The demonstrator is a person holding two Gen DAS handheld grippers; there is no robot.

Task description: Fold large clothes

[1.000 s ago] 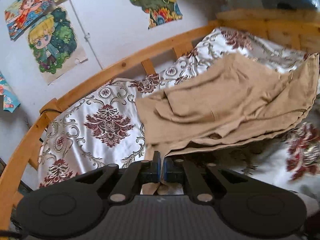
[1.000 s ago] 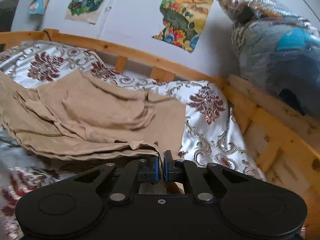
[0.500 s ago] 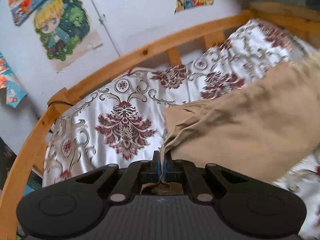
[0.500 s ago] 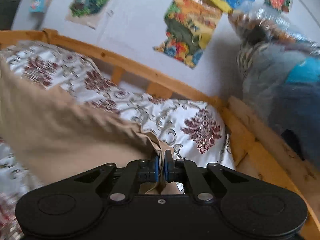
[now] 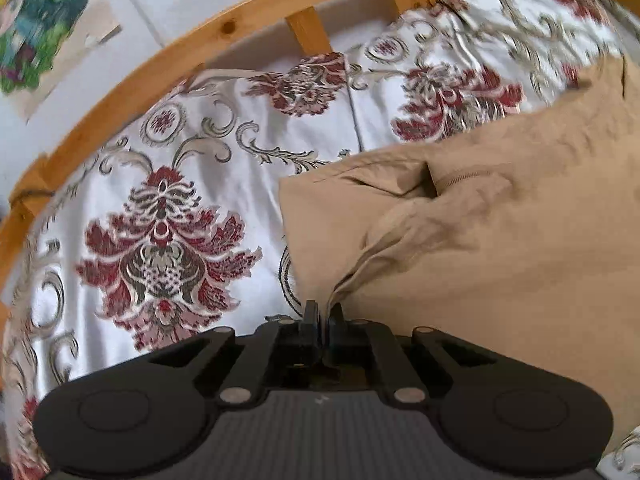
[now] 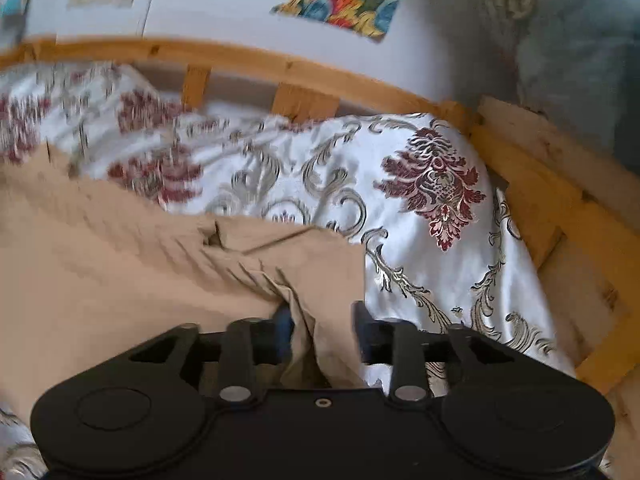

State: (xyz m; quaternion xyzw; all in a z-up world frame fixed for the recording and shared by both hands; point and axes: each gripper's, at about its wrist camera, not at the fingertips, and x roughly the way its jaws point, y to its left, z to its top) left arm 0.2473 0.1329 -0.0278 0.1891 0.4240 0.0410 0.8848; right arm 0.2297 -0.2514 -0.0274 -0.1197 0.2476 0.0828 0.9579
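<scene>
A large tan garment [image 5: 480,240] lies folded over on the floral bedspread [image 5: 160,220]. My left gripper [image 5: 324,314] is shut on the tan garment's near left corner, and the cloth bunches up from between its fingers. In the right wrist view the tan garment [image 6: 120,260] fills the lower left. My right gripper [image 6: 322,320] is open, its fingers apart, with the garment's near right corner lying loose between them.
A wooden bed rail [image 5: 240,28] curves along the far side, with a white wall and colourful posters behind it. The rail [image 6: 540,184] also runs down the right side of the bed. A bag of bundled clothes [image 6: 580,40] sits beyond the right corner.
Both grippers carried the garment's near edge forward over itself and lowered it. My right gripper has opened and let go of its corner. My left gripper stays shut on its corner.
</scene>
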